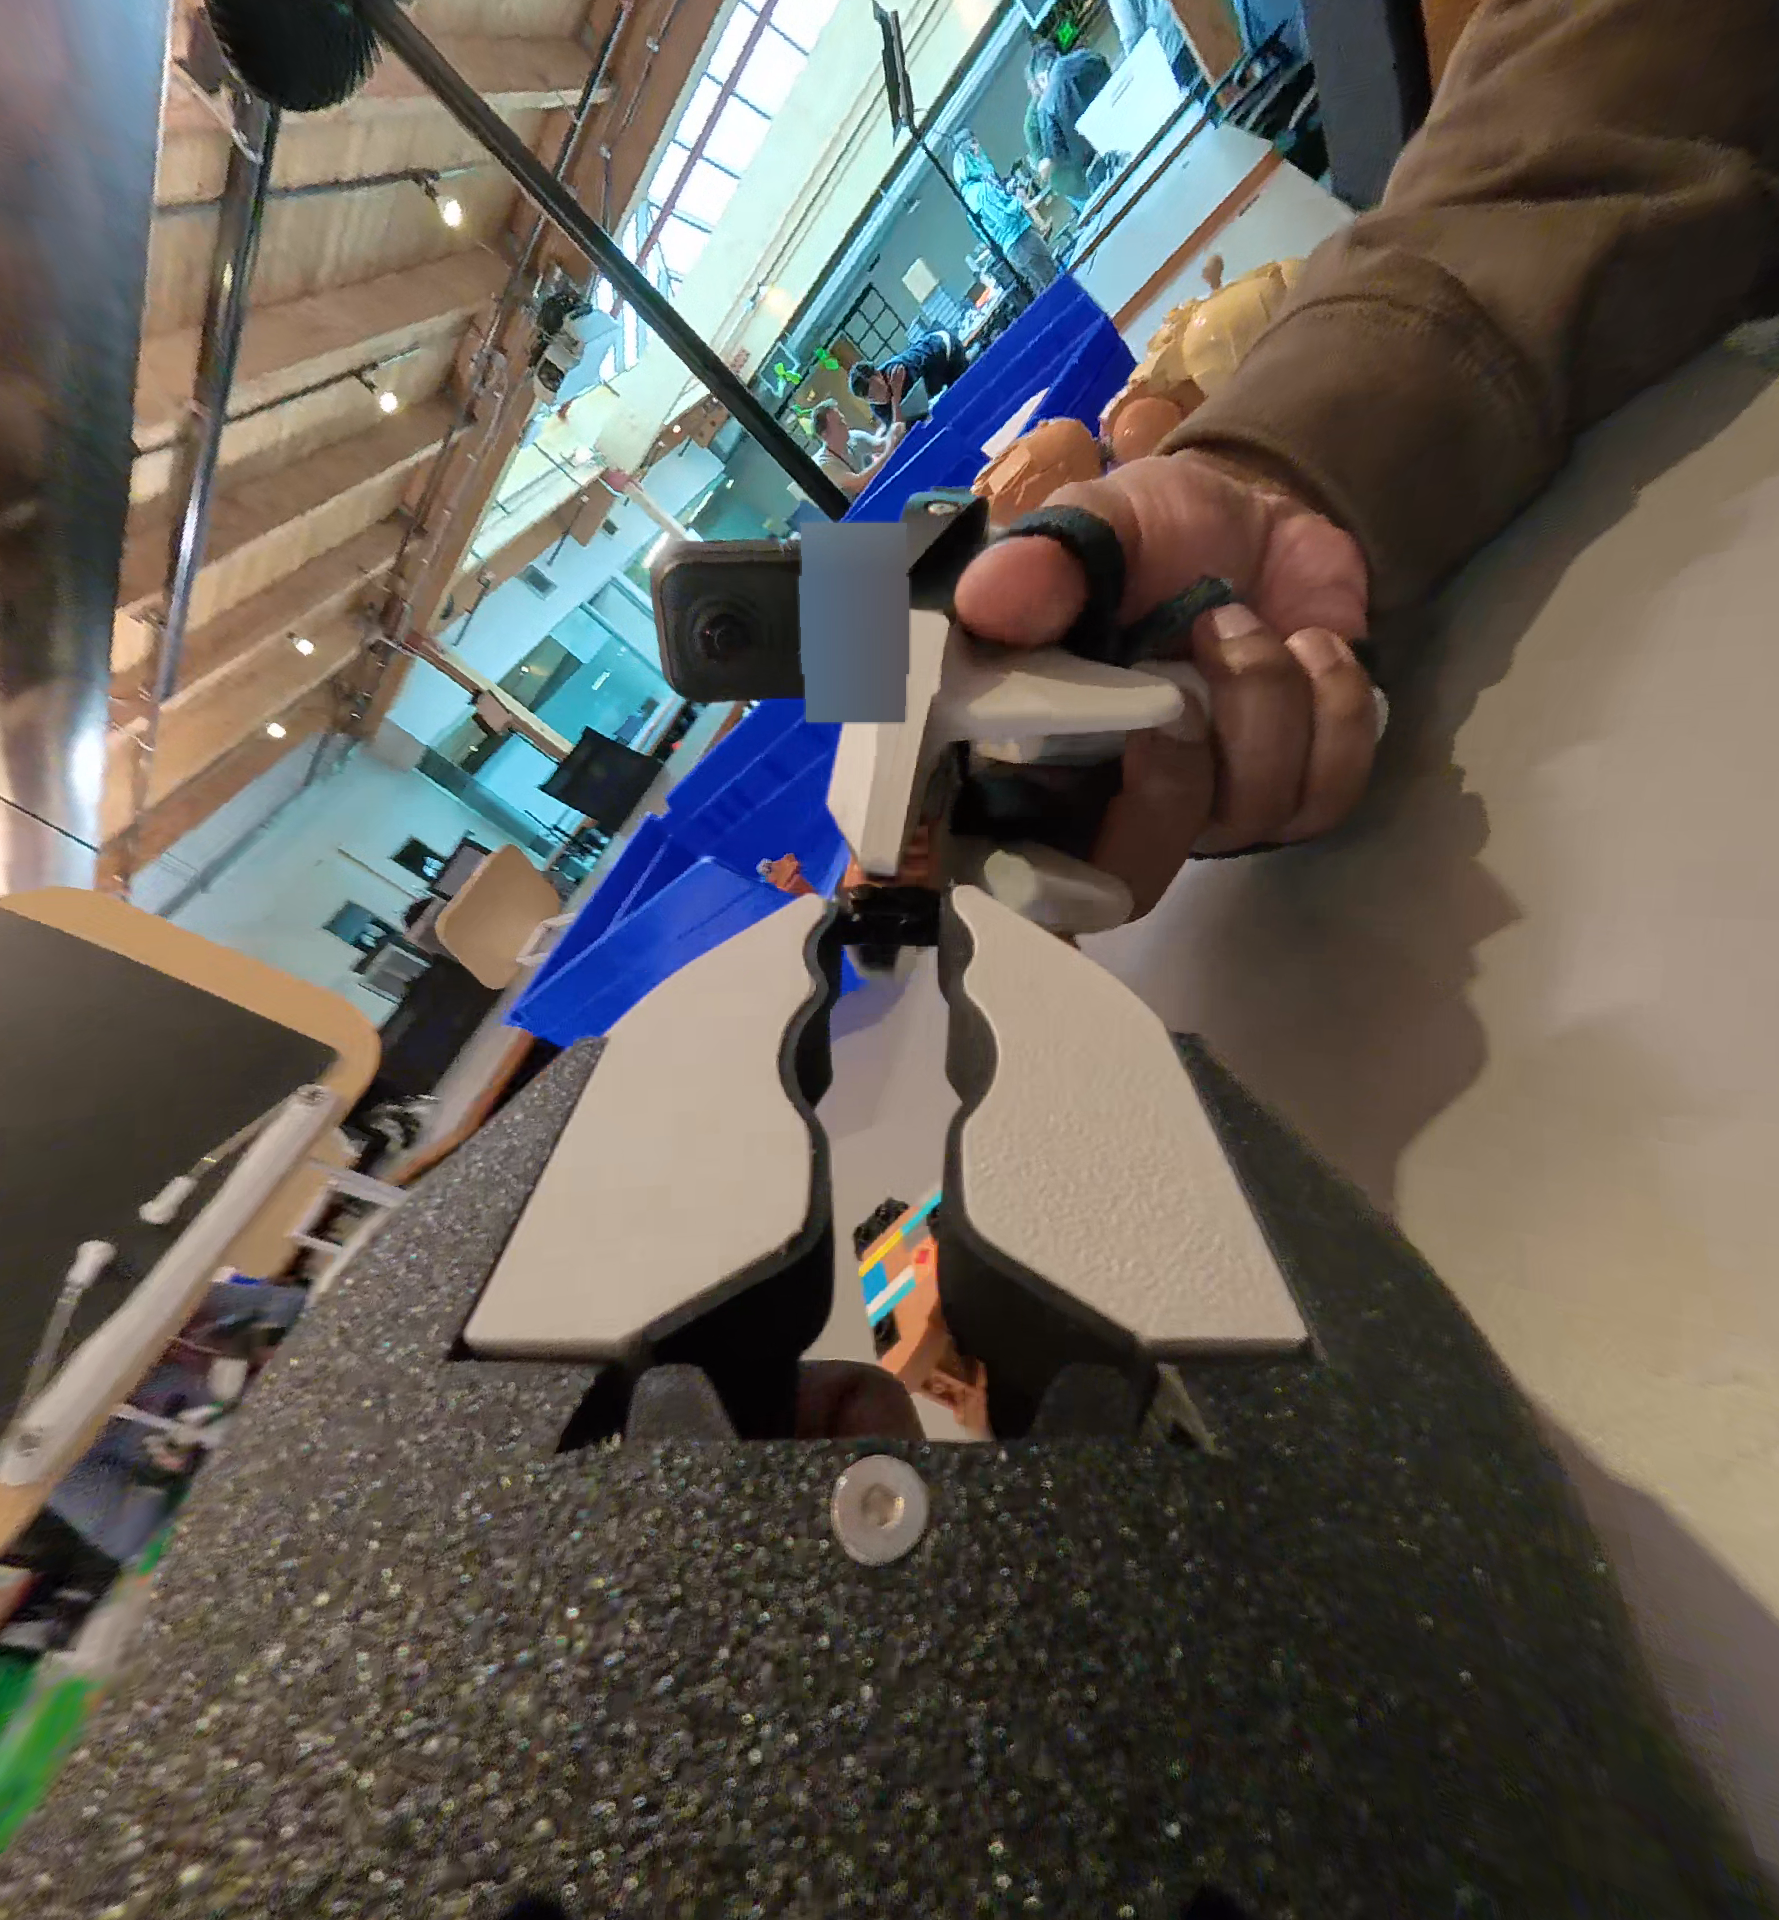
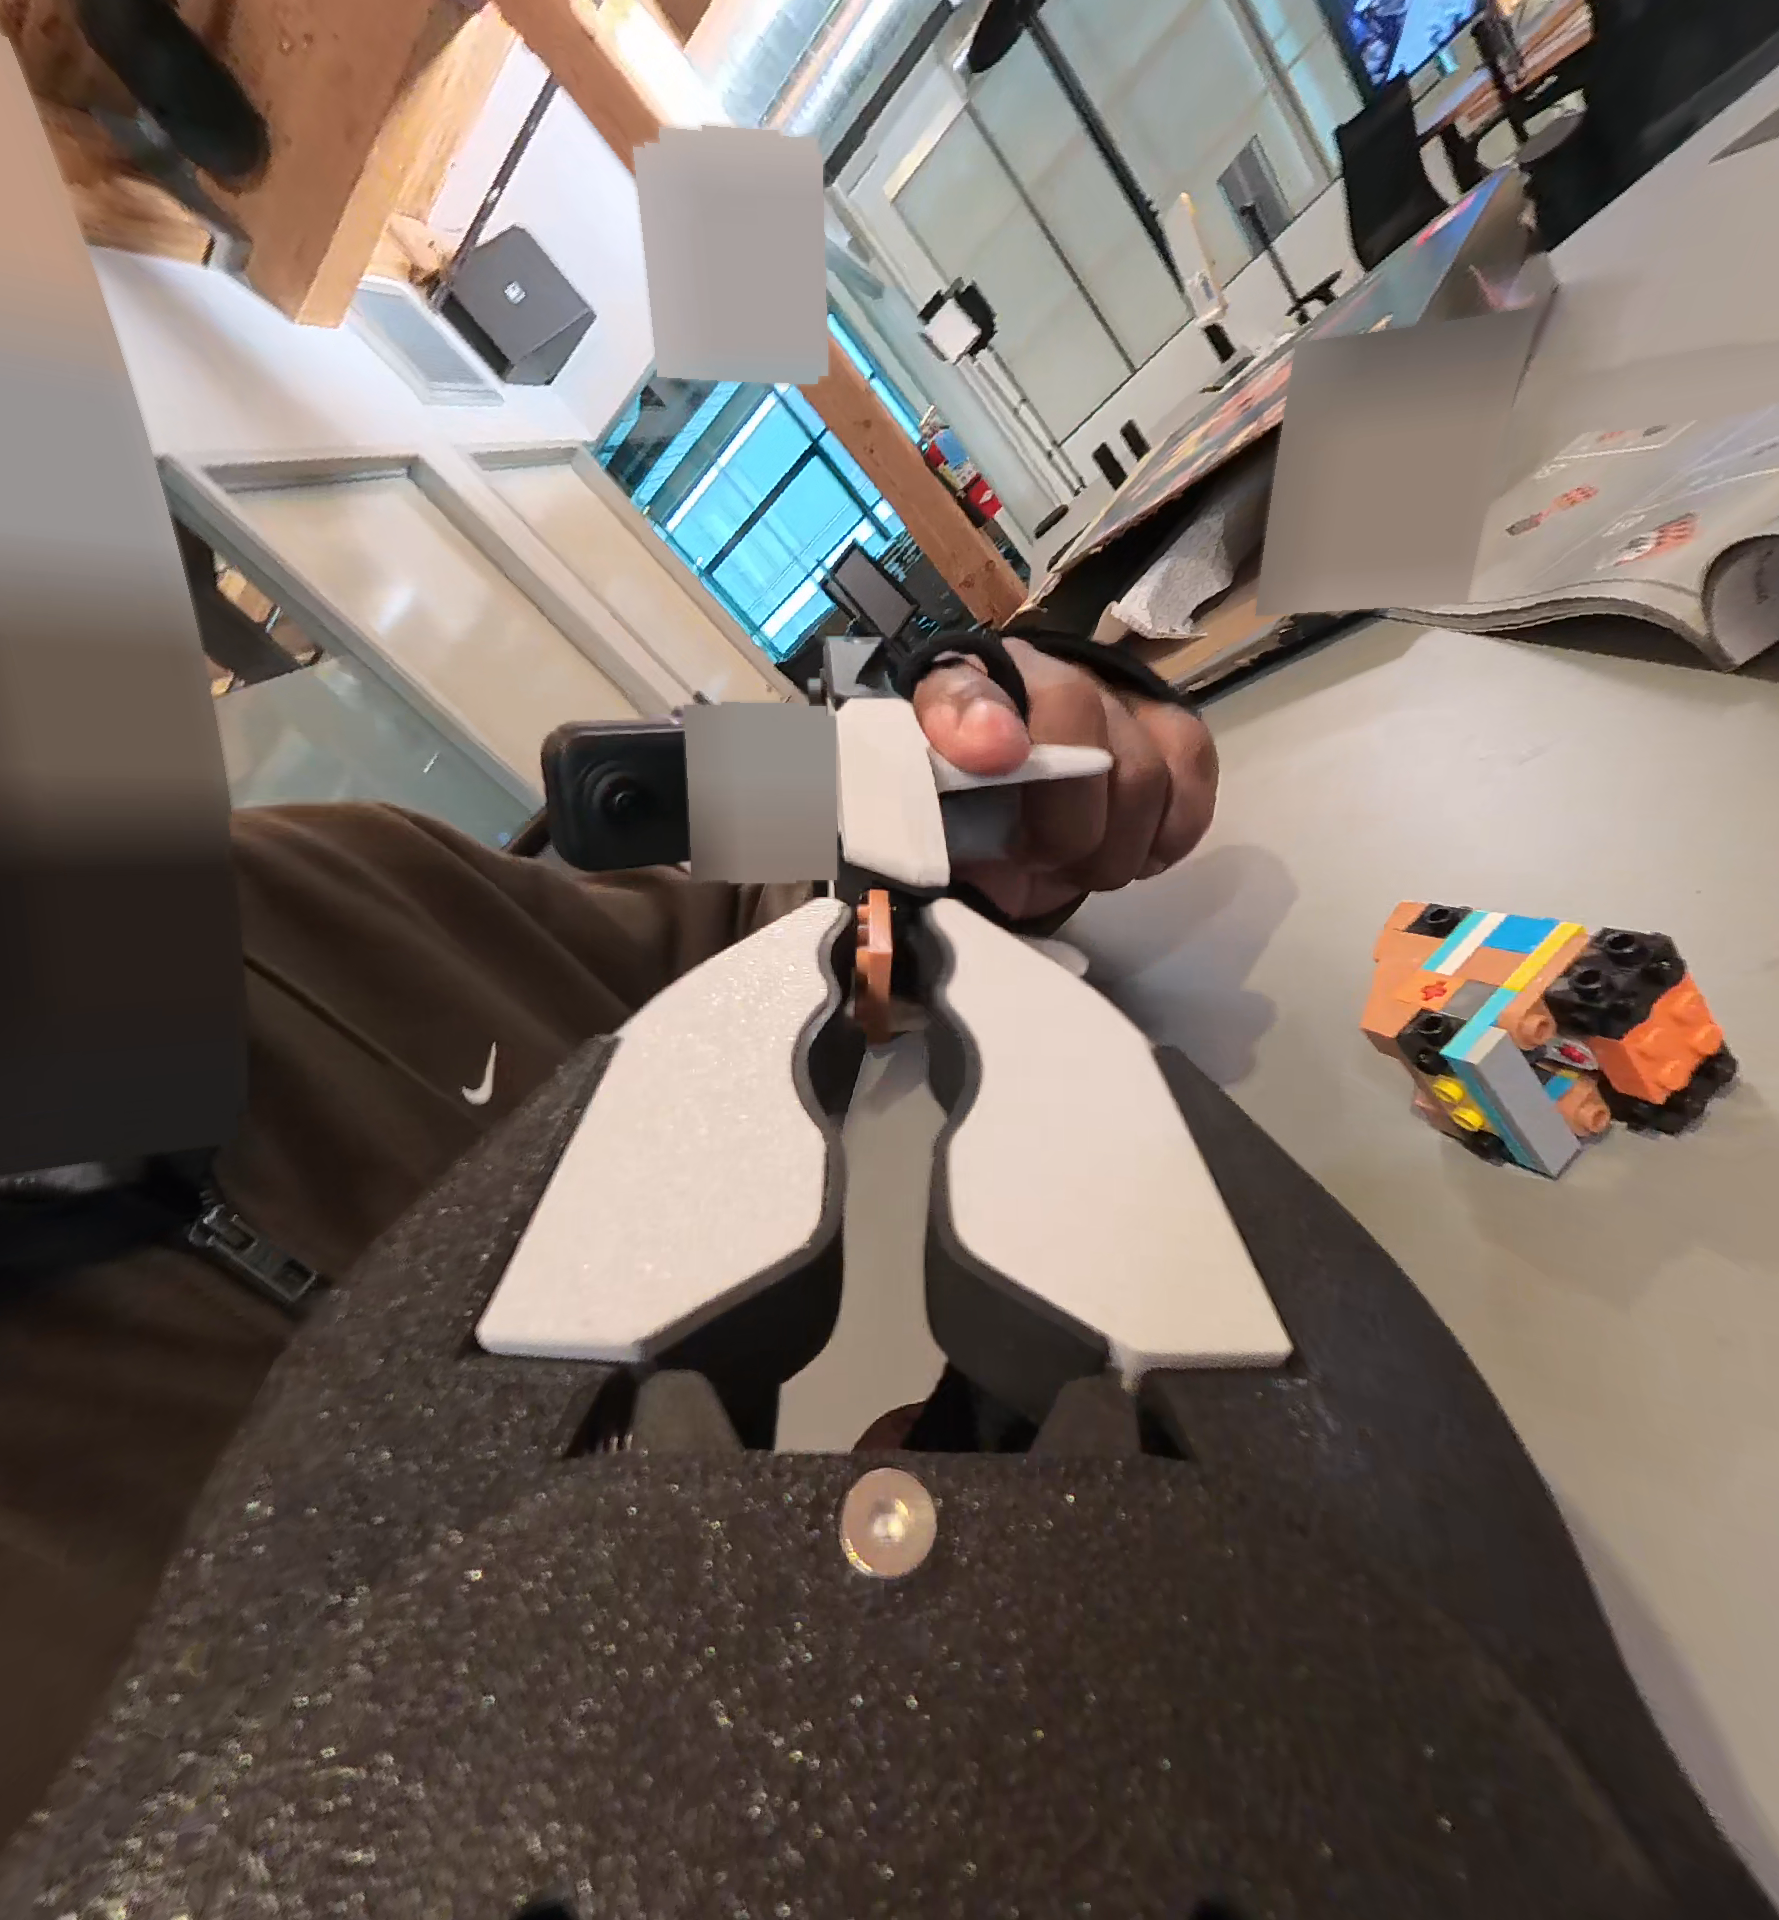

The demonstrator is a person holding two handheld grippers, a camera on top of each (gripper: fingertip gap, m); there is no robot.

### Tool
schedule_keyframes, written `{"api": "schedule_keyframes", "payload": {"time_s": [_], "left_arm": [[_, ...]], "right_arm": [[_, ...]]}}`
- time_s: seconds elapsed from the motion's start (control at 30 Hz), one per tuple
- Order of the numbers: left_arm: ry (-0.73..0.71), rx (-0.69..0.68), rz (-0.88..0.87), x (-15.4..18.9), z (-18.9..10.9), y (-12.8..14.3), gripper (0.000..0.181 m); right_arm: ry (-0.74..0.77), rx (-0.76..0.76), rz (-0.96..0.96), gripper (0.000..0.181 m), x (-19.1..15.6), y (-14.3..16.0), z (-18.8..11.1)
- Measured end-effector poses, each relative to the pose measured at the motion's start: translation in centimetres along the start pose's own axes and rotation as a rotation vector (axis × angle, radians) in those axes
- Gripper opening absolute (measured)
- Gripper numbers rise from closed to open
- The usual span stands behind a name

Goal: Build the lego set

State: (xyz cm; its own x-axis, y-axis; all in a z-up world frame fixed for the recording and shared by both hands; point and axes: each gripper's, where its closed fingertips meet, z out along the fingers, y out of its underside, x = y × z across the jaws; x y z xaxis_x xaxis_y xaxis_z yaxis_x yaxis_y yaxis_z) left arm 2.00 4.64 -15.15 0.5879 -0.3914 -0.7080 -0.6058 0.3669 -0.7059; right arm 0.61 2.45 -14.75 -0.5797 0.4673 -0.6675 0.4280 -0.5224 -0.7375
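My left gripper [image 1: 887,923] is shut on a small black lego piece [image 1: 890,927], held above the grey table [image 1: 1591,935]. My right gripper [image 2: 890,961] is shut on a flat orange-brown lego plate [image 2: 872,977]. The two grippers face each other tip to tip, with the two pieces touching or nearly so. The right gripper [image 1: 921,868] and the hand holding it show in the left wrist view; the left gripper [image 2: 895,899] and its hand show in the right wrist view. A partly built multicoloured lego model [image 2: 1534,1029] lies on the table to the right, also seen in the left wrist view [image 1: 900,1278].
An open instruction booklet [image 2: 1674,499] lies at the far right of the table, with a cardboard box [image 2: 1176,499] behind it. Blue bins [image 1: 750,831] and tan and orange-brown built models [image 1: 1207,322] stand at the table's far side. A person's brown sleeve [image 1: 1487,260] reaches over the table.
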Motion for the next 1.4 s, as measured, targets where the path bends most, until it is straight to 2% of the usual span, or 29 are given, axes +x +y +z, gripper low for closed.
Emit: {"api": "schedule_keyframes", "payload": {"time_s": [0.13,0.23,0.6,0.9,1.13,1.33,1.37,1.4], "left_arm": [[0.004,0.022,-0.153,-0.4,0.1,0.4,0.017],[-0.004,0.039,-0.213,-0.8,0.0,0.6,0.017],[-0.044,0.000,-0.058,-0.5,0.2,0.5,0.017],[-0.073,0.012,0.025,-0.5,0.1,-0.1,0.017],[-0.070,0.014,0.036,-0.3,0.1,-0.2,0.017],[-0.065,0.006,-0.024,-0.6,0.3,0.3,0.017],[-0.062,0.003,-0.033,-0.5,0.3,0.5,0.017],[-0.061,0.001,-0.041,-0.5,0.3,0.5,0.017]], "right_arm": [[0.005,0.030,0.031,0.027,0.2,-0.7,-0.5],[0.026,0.029,0.028,0.029,0.4,-0.8,-0.8],[0.077,0.017,-0.024,0.009,0.7,-0.8,-1.0],[0.058,0.016,-0.131,0.007,0.1,-0.8,-0.8],[0.050,0.000,-0.135,0.007,0.1,-0.6,-0.9],[0.039,0.057,-0.091,0.008,0.4,-1.1,-1.0],[0.045,0.062,-0.089,0.015,0.6,-1.1,-1.0],[0.051,0.065,-0.096,0.030,0.6,-1.2,-1.0]]}}
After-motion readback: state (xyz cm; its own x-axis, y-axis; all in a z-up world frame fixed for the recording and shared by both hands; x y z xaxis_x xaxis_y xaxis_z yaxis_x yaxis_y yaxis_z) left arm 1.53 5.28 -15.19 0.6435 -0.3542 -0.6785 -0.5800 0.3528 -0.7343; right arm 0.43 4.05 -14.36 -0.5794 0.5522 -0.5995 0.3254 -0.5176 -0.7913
